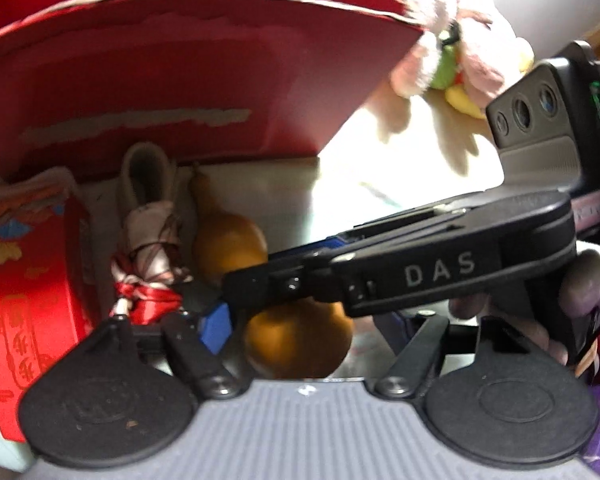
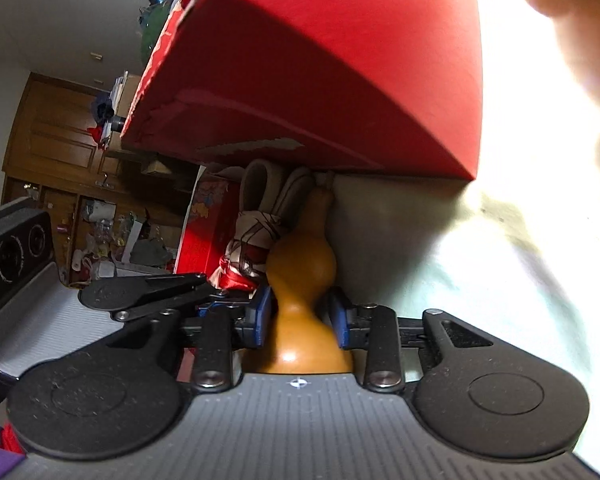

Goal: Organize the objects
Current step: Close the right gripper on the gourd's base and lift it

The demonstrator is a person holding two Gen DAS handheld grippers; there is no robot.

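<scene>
One gourd (image 2: 300, 280) sat between my right gripper (image 2: 300, 316) pads, barely gripped; left gripper (image 1: 220, 320) spread, fingertips hidden.

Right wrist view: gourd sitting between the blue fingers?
Yes. The gourd has its narrow waist between the right gripper's two blue fingers, under the red box flap.
</scene>
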